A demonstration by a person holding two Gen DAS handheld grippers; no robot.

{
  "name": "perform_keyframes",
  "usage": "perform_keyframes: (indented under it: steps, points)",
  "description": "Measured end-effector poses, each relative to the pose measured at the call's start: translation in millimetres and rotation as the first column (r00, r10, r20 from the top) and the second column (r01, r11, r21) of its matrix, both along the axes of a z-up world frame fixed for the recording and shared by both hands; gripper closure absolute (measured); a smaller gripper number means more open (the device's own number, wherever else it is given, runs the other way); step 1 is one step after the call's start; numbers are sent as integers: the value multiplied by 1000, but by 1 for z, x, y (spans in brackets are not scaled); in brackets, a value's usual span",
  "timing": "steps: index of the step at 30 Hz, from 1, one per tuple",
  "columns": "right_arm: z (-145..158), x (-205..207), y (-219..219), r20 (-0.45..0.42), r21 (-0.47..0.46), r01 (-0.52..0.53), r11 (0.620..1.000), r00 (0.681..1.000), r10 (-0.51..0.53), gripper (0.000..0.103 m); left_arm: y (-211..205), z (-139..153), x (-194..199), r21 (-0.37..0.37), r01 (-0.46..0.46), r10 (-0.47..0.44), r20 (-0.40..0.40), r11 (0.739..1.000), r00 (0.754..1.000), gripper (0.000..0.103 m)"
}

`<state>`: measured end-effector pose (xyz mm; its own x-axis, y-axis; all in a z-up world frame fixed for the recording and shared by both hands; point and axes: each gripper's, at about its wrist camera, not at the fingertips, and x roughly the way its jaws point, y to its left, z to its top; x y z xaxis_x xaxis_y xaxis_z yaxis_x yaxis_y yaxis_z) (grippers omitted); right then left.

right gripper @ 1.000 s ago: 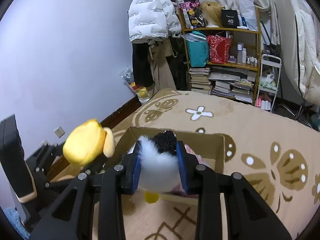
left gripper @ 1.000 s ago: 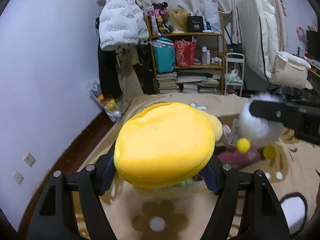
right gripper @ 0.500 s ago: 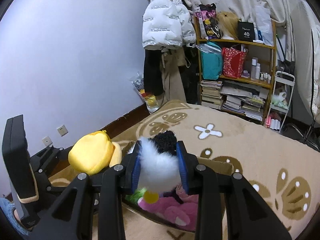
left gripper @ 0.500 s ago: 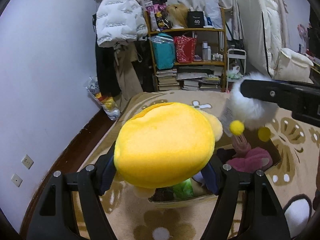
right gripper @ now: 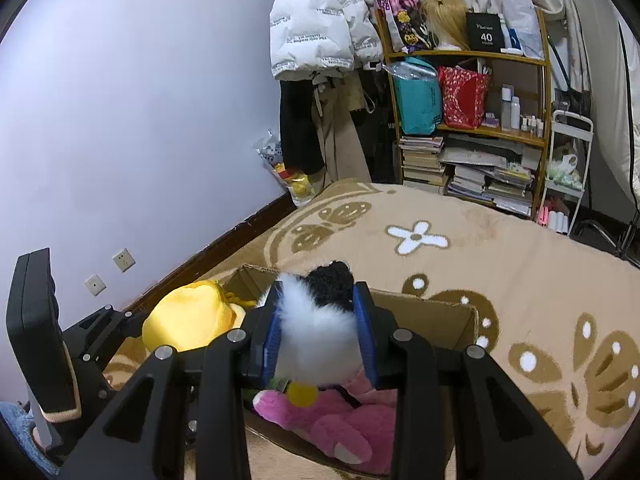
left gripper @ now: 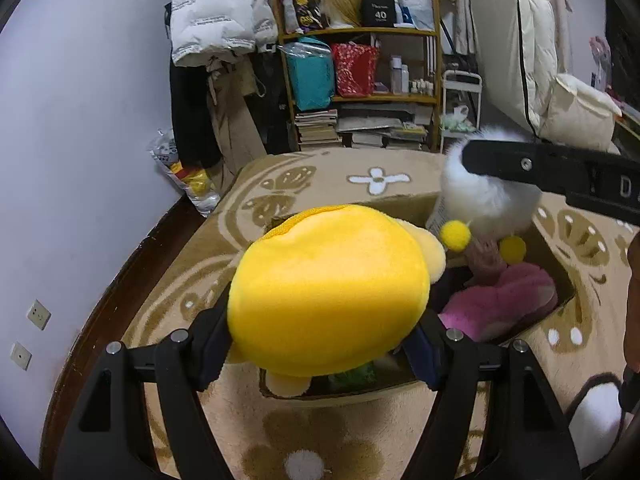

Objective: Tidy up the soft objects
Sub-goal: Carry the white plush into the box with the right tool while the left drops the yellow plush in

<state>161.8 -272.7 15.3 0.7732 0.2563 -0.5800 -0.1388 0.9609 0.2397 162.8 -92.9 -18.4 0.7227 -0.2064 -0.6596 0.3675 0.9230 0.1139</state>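
Left wrist view: the left gripper (left gripper: 320, 344) is clamped across the belly of a yellow plush (left gripper: 328, 292), held above the near rim of the cardboard box (left gripper: 400, 206). It looks light and squashy (best taken at the fattest part). The right gripper (right gripper: 318, 344) squeezes a white-and-black fluffy toy (right gripper: 316, 320) over the box, where a pink plush (right gripper: 332, 420) already lies. Both tools point forward, tilted slightly downward.

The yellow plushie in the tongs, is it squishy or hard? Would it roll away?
Probably squishy: the yellow plushie bulges out around the left tongs. It looks light, held up from its sides alone. Its rounded body might roll a little, though the soft fuzzy fabric would likely stop it.
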Motion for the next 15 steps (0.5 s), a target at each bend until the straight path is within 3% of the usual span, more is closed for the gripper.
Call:
perform_keyframes:
  steps: [15]
  points:
    - [-18, 5, -6, -43, 94, -6, 996, 999, 10, 65, -2, -12, 6, 1, 12, -12, -56, 1000, 998, 23]
